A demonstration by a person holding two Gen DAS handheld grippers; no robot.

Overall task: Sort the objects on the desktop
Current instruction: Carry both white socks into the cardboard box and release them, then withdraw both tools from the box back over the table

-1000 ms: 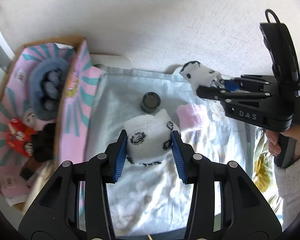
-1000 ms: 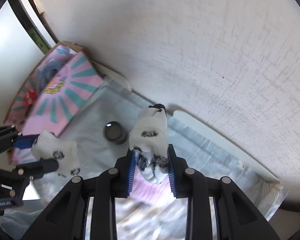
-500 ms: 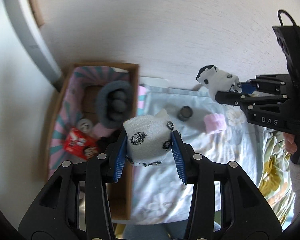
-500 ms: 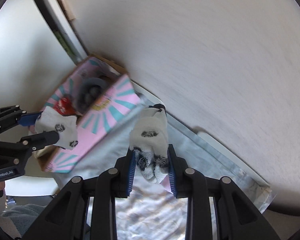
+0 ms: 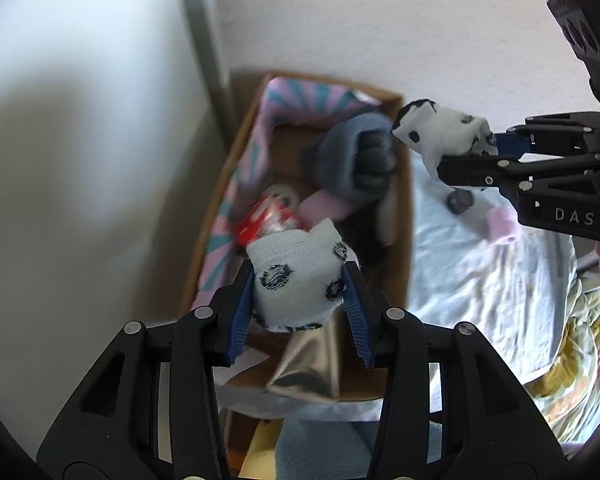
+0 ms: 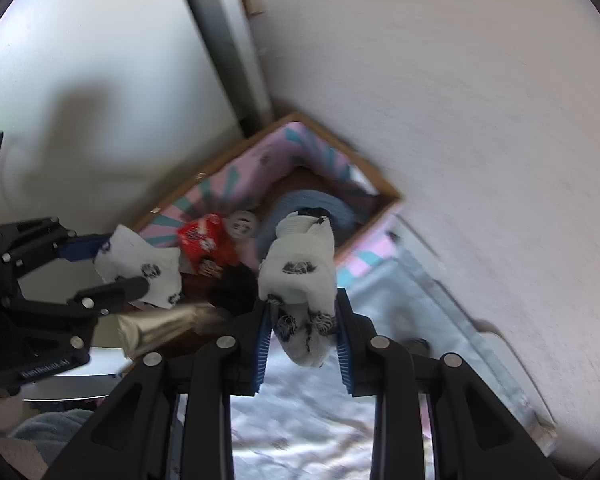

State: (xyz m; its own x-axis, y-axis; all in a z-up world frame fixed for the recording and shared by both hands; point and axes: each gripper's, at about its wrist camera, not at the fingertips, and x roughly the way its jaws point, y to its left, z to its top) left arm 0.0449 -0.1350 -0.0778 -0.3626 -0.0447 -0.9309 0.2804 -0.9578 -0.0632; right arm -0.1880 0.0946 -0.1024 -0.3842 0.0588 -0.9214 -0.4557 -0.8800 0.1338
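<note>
My left gripper (image 5: 298, 298) is shut on a white sock with black spots (image 5: 296, 276) and holds it above the near end of the cardboard box (image 5: 400, 240) with a pink and teal lining. My right gripper (image 6: 302, 330) is shut on a second spotted white sock (image 6: 300, 264), held in the air by the box's right wall (image 6: 374, 222). Each gripper shows in the other's view: the right one (image 5: 470, 152) with its sock (image 5: 444, 132), the left one (image 6: 120, 266) with its sock (image 6: 140, 266).
The box holds a grey-blue rolled item (image 5: 348, 156), a red packet (image 5: 266, 220), a pink roll (image 5: 324, 206) and a silver packet (image 5: 312, 364). On the pale cloth (image 5: 480, 288) to the right lie a small dark jar (image 5: 459, 201) and a pink roll (image 5: 504, 224). White walls stand behind and to the left.
Both grippers have swung left from over the cloth to the box, each still holding its sock. The box now fills the middle of both views.
</note>
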